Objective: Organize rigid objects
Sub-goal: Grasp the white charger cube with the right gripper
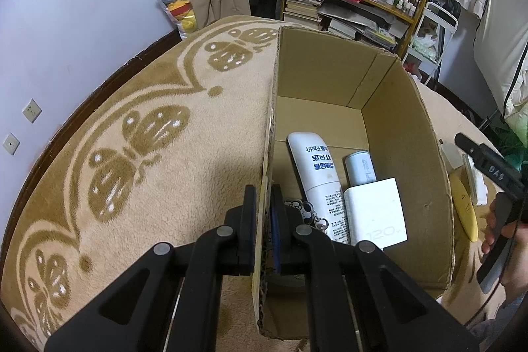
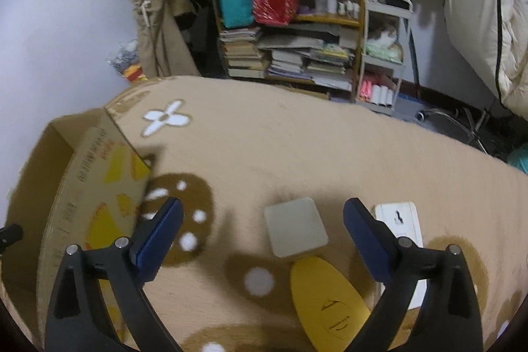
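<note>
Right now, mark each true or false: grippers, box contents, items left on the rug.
1. The left gripper clamps the cardboard box wall. True.
2. The right gripper holds the yellow oval item. False: its jaws are open and empty above the rug.
3. The box is empty. False: a white bottle and a white carton lie inside.
4. A pale square item lies on the rug between the right gripper's fingers in its view. True.

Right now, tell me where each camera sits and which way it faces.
Left wrist: on the left gripper, looking down into the box; its jaws clamp the box wall; a hand shows at right.
Right wrist: on the right gripper, jaws open, looking down at the rug, grey pad between them.
Shared: box, rug, shelf, yellow piece.
</note>
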Tool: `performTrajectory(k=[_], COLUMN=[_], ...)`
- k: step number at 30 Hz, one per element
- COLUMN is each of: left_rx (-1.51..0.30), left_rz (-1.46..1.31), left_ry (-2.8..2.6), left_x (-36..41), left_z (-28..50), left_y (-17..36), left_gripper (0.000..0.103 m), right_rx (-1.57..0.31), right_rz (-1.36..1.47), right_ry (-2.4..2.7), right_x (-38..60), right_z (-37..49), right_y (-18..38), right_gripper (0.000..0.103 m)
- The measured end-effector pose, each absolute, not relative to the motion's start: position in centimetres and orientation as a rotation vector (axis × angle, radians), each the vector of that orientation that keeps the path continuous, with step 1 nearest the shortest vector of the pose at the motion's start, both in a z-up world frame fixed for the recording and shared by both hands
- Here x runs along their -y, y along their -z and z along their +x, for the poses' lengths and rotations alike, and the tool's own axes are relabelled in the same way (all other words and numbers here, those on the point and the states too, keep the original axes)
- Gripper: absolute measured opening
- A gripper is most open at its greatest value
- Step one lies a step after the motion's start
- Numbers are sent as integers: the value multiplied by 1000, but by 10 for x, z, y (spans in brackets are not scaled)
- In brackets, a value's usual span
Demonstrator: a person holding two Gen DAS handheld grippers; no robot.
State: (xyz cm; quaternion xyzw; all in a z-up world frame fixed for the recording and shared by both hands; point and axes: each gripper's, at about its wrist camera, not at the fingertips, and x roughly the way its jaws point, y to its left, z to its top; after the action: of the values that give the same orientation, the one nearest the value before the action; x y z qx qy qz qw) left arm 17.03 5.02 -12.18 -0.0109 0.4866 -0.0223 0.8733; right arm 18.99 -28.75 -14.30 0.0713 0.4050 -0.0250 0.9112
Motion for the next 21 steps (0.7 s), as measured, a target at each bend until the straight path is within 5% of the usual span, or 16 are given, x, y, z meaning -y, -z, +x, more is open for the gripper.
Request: performTrajectory(k=[10, 13, 15, 21], left_rx=[-1017, -1018, -1026, -1026], left_rz=[-30, -25, -15, -20], left_ry=[53, 52, 50, 51], left_x=[-51, -51, -50, -49], left_z=[171, 172, 173, 172], left_y=[122, 123, 125, 125], left_gripper=[9, 9, 9, 9], right_rx=[-893, -910, -921, -960], right_rz=[194, 193, 185, 123], right_ry=[88, 92, 92, 69], right_x=[308, 311, 311, 303], right_z=[198, 200, 200, 204], right_y=[171, 179, 184, 194], right_gripper=[94, 82, 61, 52])
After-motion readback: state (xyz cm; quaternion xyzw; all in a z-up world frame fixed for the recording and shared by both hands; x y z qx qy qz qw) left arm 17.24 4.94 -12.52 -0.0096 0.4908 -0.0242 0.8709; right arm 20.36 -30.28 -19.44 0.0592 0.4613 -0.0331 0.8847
